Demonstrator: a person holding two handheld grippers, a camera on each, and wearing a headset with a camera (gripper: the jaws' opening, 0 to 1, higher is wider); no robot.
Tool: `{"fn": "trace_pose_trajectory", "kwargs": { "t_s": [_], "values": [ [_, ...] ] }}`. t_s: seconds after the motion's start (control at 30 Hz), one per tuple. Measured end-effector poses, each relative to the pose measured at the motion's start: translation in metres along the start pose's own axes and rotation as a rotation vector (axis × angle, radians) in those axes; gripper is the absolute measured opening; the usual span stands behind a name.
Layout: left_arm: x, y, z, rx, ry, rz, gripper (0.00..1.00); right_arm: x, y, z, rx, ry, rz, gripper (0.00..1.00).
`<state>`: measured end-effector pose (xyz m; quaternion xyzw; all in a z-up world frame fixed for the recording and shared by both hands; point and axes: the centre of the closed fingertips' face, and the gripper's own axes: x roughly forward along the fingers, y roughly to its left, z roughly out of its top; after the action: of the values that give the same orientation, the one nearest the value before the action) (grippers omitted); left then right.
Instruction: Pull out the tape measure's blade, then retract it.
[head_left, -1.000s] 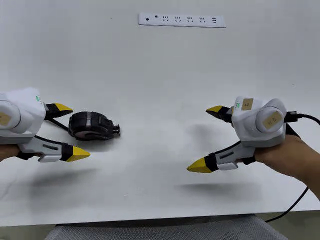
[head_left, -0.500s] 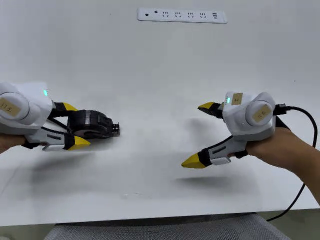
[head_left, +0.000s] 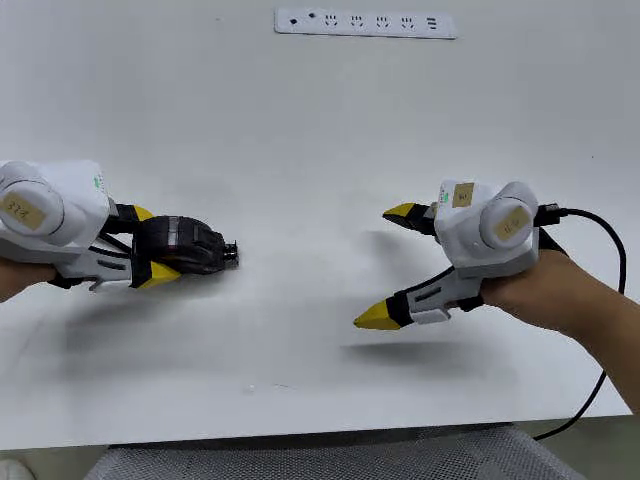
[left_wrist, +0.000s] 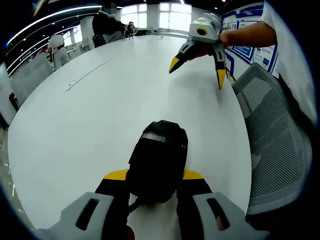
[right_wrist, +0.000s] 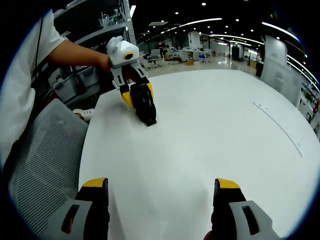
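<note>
— Nearest the person, what is there?
— A grey mesh chair (head_left: 300, 462) at the table's front edge, then the white table (head_left: 300, 130) itself with both grippers over it.
— Where's the tape measure?
— The black tape measure (head_left: 185, 245) lies on the table at the person's left, clamped between the yellow-tipped jaws of the left gripper (head_left: 150, 244). The jaws press on its two flat sides, narrow. In the left gripper view the case rises between the tips and points away from the camera. The small end tab faces the other gripper.
— And the right one?
— The right gripper (head_left: 388, 265) hovers above the table well apart from the tape, jaws spread wide and holding nothing, tips aimed at the case. A black cable (head_left: 600, 230) trails from behind it over the table's edge.
— Farther back?
— A white power strip (head_left: 365, 22) lies flat near the far side.
</note>
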<state>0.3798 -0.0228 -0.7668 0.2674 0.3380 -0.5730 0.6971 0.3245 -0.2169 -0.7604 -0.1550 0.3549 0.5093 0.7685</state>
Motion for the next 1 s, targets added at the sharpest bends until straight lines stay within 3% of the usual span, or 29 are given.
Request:
{"fn": "trace_pose_trajectory", "kwargs": {
  "t_s": [0.23,0.87,1.0],
  "values": [
    [0.001,0.001,0.0,0.004,0.008,-0.003,0.3,0.016,0.003,0.008,-0.029,-0.017,0.018,0.8],
    [0.002,0.002,-0.002,0.012,0.013,-0.006,0.3,0.068,-0.002,0.052,-0.08,-0.119,0.037,0.63],
    [0.002,0.001,-0.002,0.014,0.012,-0.007,0.3,0.077,0.0,0.061,-0.083,-0.138,0.056,0.56]
  ]
}}
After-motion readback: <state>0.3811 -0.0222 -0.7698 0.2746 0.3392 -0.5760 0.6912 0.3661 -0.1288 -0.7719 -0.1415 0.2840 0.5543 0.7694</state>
